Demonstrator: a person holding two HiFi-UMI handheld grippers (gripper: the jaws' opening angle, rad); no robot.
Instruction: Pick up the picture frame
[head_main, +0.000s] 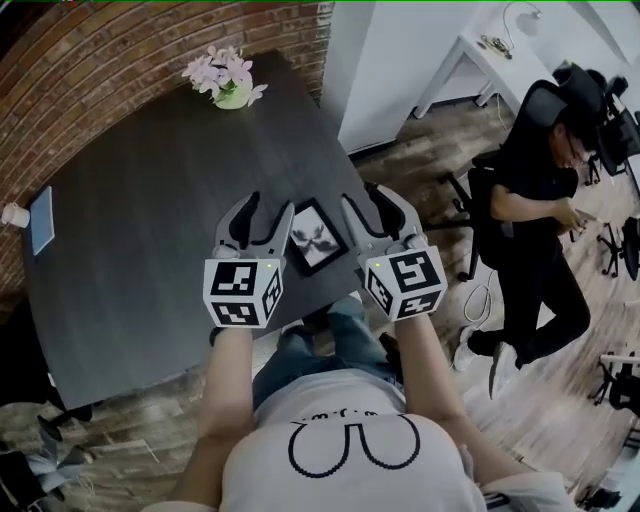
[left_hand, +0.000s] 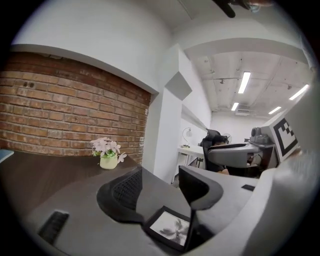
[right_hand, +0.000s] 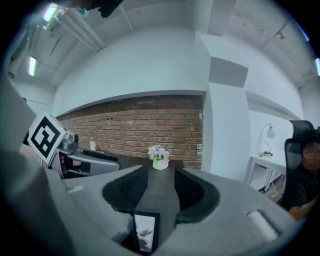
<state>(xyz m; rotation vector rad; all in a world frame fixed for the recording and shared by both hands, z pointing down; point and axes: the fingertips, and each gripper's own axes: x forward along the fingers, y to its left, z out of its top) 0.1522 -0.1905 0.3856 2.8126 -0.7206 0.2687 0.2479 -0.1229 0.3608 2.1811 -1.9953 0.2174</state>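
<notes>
A dark table (head_main: 130, 230) is carrying a white cup (head_main: 15, 214) at its left edge and a pot of pink flowers (head_main: 228, 82) by the brick wall. The left gripper (head_main: 268, 207) is holding its jaws apart and empty, just left of the picture frame (head_main: 317, 237), which is lying flat near the table's front edge. The right gripper (head_main: 362, 198) is flanking the frame's other side, its jaws likewise spread and gripping nothing.

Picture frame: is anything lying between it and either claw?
Nothing visible does. The picture frame lies flat on the table near its front edge, with the open left claw and the open right claw on either side of it. The flower pot sits far back, out of the way.
</notes>
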